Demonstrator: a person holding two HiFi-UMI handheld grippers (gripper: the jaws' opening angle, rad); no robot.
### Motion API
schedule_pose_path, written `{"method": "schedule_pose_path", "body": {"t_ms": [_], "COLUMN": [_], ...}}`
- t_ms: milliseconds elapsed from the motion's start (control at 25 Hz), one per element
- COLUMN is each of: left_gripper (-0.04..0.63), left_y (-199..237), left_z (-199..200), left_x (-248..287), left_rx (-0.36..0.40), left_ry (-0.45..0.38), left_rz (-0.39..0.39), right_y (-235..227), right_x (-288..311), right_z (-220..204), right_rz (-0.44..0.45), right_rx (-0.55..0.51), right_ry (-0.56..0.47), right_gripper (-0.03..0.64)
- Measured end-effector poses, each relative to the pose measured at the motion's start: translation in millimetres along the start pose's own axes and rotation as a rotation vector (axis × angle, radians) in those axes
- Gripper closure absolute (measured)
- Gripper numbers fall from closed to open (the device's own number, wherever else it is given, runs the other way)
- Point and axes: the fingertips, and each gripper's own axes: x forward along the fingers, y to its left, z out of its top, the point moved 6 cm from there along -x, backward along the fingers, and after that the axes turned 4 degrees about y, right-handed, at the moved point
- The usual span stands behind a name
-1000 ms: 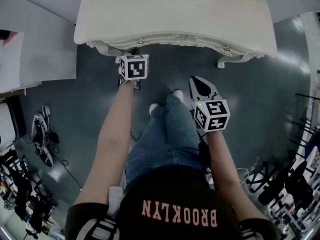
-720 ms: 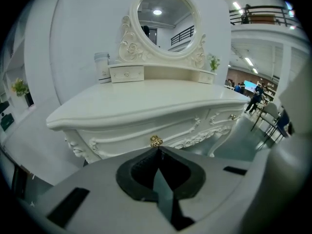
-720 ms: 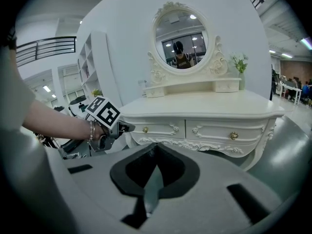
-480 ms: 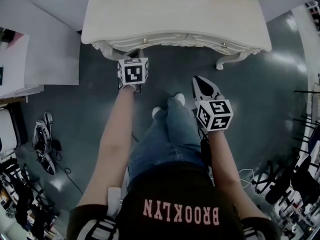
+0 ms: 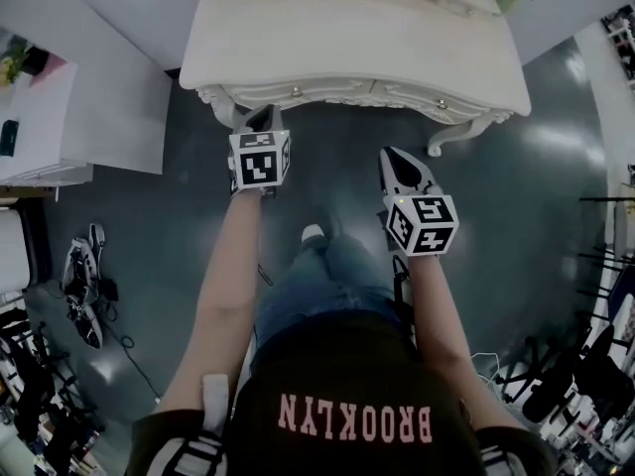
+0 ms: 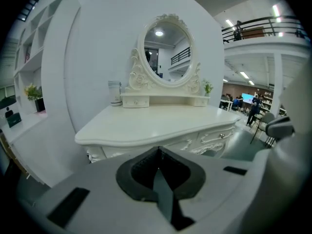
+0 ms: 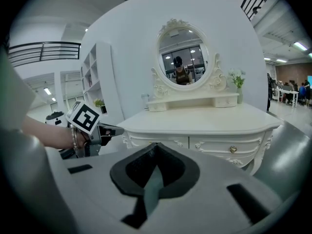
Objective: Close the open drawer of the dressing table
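Held before the dressing table [image 5: 357, 48] at 12 o'clock (drawer fronts [image 7: 229, 144] flush), left gripper [image 5: 260, 119] and right gripper [image 5: 393, 159], fingers pinched together on nothing.

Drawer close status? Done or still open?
Done, it seems: the drawer fronts sit flush in the front of the dressing table in the right gripper view, and nothing juts out in the head view. In hand: nothing. The left hand-held gripper and the right hand-held gripper are both shut and empty, short of the table. Left: no step that I can see.
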Motion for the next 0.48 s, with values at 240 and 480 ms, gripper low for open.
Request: {"method": "schedule_pose_path", "body": {"t_ms": [240, 480], "left_gripper": [0.591, 0.591], "left_y": [-6, -23], "left_z": [10, 17], "left_x": [-37, -67], "left_rx": [-0.026, -0.035], "left_ry": [-0.066, -0.116], "left_rz": [0.006, 0.020], "right_y": [10, 12], "right_x": [-8, -22], "right_z": [9, 13], "right_rz": [0.044, 0.088], "right_rx": [-0.020, -0.049], "right_ry": [-0.024, -0.038], "right_gripper": [0.621, 0.621]}}
